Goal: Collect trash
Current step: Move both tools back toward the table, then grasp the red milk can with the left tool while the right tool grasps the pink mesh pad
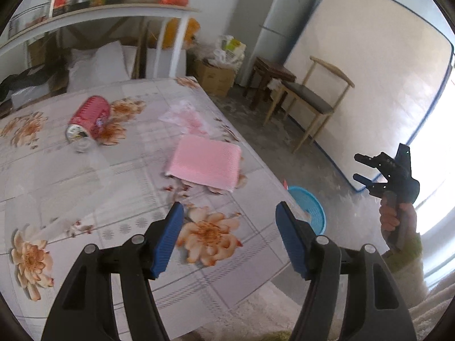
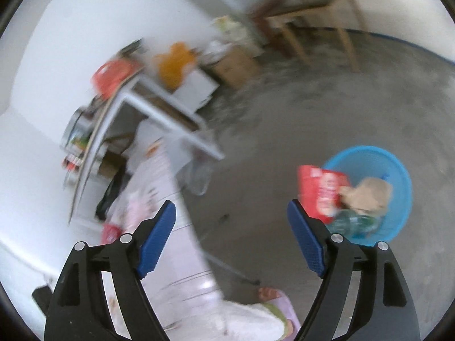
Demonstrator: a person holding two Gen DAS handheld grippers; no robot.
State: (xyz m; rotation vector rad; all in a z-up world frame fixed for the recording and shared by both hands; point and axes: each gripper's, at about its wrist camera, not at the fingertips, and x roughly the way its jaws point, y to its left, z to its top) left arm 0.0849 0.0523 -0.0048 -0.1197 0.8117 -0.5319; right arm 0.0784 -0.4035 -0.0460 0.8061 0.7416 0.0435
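Note:
In the left wrist view, a crushed red can (image 1: 89, 119), a pink padded sheet (image 1: 205, 161) and a thin pink plastic wrapper (image 1: 186, 116) lie on the flowered table (image 1: 93, 187). My left gripper (image 1: 229, 224) is open and empty above the table's near right part. My right gripper (image 1: 361, 167) is held beyond the table's right edge, open. In the right wrist view, my right gripper (image 2: 231, 221) is open and empty above the floor. A blue basket (image 2: 398, 199) on the floor holds a red packet (image 2: 321, 190), crumpled brown paper (image 2: 366, 193) and a clear bottle (image 2: 355, 221).
The blue basket (image 1: 308, 207) stands on the floor by the table's right edge. A wooden chair (image 1: 310, 99), a dark stool (image 1: 270, 76) and a cardboard box (image 1: 216, 79) stand further back. A shelf (image 1: 93, 14) with jars stands behind the table.

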